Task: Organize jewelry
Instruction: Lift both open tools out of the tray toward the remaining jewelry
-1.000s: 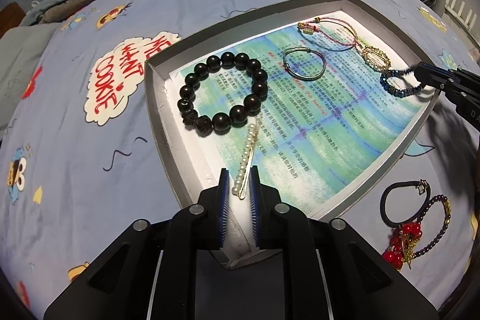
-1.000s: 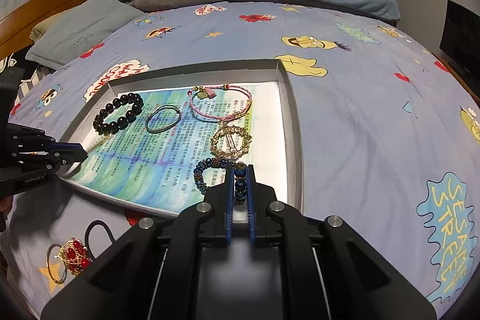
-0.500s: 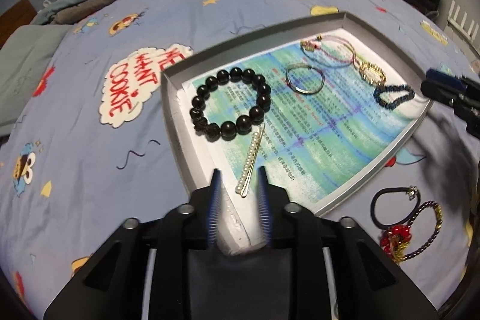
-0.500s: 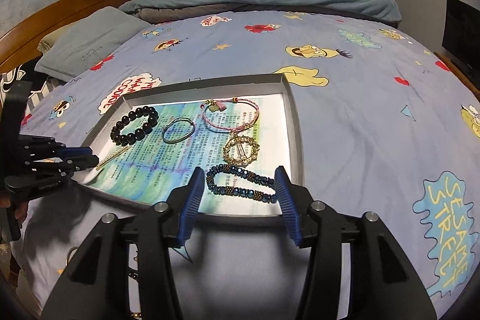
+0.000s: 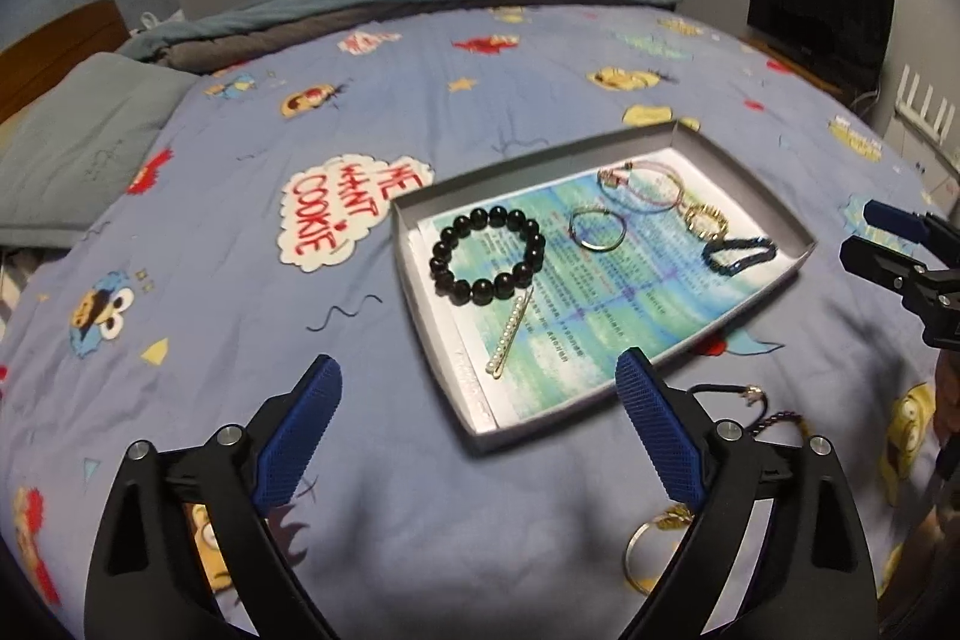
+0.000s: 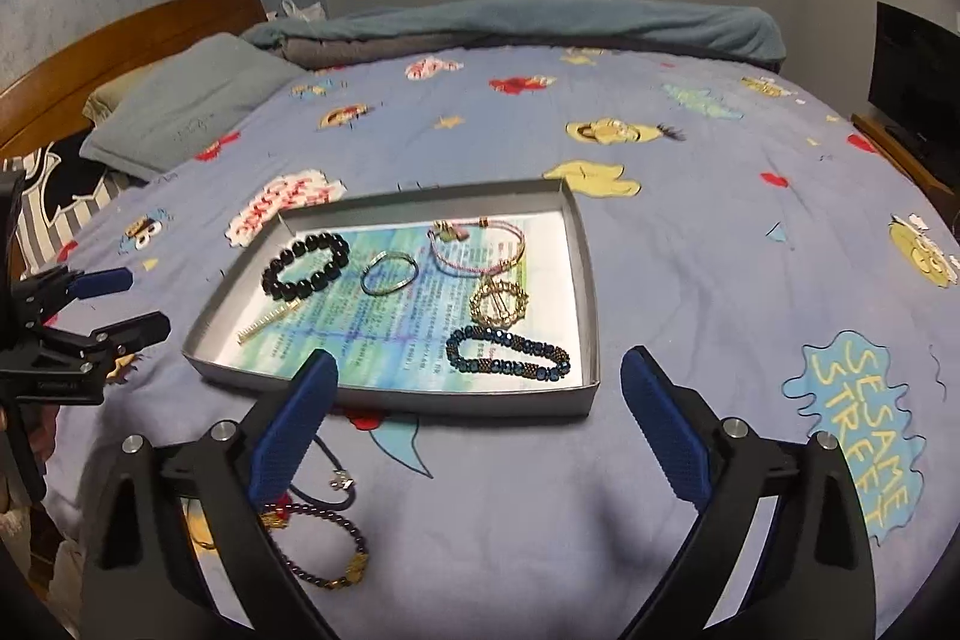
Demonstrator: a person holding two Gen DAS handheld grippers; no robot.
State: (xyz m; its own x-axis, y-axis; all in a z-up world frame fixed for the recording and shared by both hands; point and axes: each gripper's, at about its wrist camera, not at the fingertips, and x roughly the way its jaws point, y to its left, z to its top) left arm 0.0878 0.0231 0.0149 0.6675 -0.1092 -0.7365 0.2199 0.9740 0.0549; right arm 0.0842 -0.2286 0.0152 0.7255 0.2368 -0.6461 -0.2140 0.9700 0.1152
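Note:
A grey tray (image 5: 413, 274) (image 6: 591, 280) lies on the bedspread and holds several pieces. A black bead bracelet (image 5: 483, 291) and a pearl clip (image 5: 510, 334) lie at its left end. A blue bead bracelet (image 6: 510, 370) lies near its front right corner. My left gripper (image 5: 478, 370) hovers above the tray's near corner, jaws opening wide with nothing between them. My right gripper (image 6: 478, 363) hangs in front of the tray, jaws also opening and empty. Each gripper shows in the other's view, the right gripper (image 5: 864, 233) and the left gripper (image 6: 143, 301).
A thin bangle (image 6: 389, 274), a pink cord bracelet (image 6: 480, 250) and a gold bracelet (image 6: 498, 304) also lie in the tray. Loose on the bedspread near me are a black hair tie (image 6: 336, 484), a purple bead bracelet (image 6: 354, 526) and a gold ring (image 5: 636, 550). A pillow (image 6: 186, 112) lies far left.
The left gripper let go of the pearl clip and the right gripper let go of the blue bead bracelet. Both opened wide and drew back and up from the tray.

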